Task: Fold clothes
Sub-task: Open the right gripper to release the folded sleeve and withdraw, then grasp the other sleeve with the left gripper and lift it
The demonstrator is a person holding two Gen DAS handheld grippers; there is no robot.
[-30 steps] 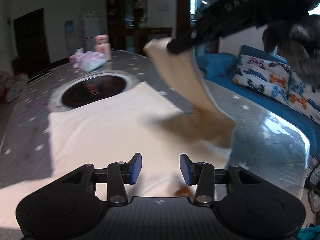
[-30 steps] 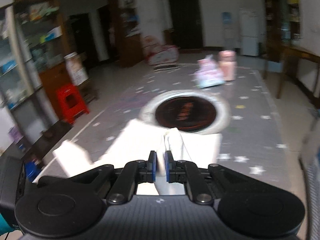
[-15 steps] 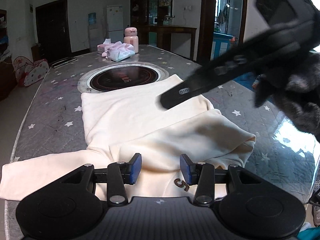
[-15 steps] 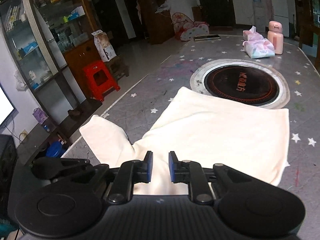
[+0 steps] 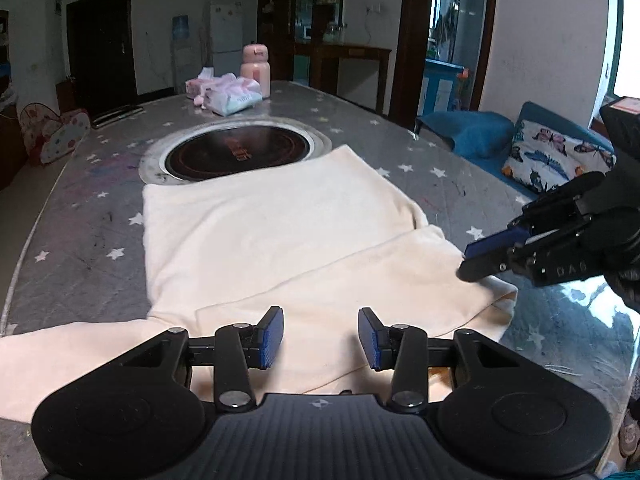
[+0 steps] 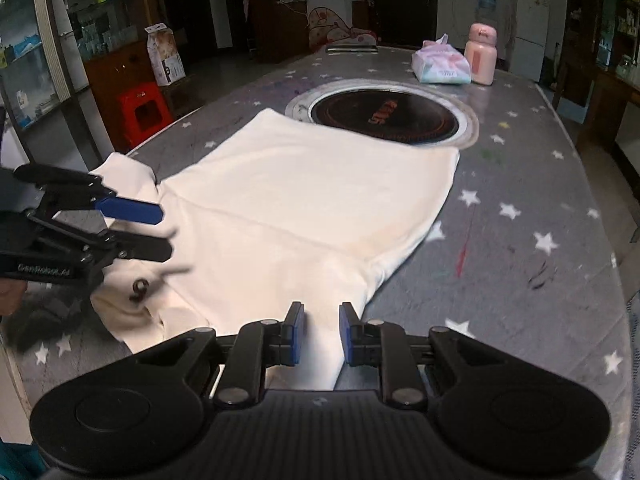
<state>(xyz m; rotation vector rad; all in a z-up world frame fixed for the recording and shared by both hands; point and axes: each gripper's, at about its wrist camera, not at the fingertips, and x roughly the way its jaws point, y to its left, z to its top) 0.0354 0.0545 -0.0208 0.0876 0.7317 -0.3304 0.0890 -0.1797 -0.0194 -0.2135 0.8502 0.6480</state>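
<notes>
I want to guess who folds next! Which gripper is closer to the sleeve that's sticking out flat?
Left. The left gripper hovers open just beside that sleeve; the right gripper is at the shirt's opposite edge, by the folded sleeve.

Cream shirt (image 6: pixel 304 200) flat on starred table (image 6: pixel 540 216); right gripper (image 6: pixel 321 334) at 6 o'clock, parted; left gripper (image 6: pixel 160 232) at 9 o'clock, parted.

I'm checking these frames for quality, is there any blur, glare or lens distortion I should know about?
Left wrist view: sharp overall, strong fisheye bend with dark corners, window glare on the table near the right gripper. Right wrist view: the left gripper is slightly smeared at its fingertips, the shirt is bright but not washed out, and the room behind is dim.
</notes>
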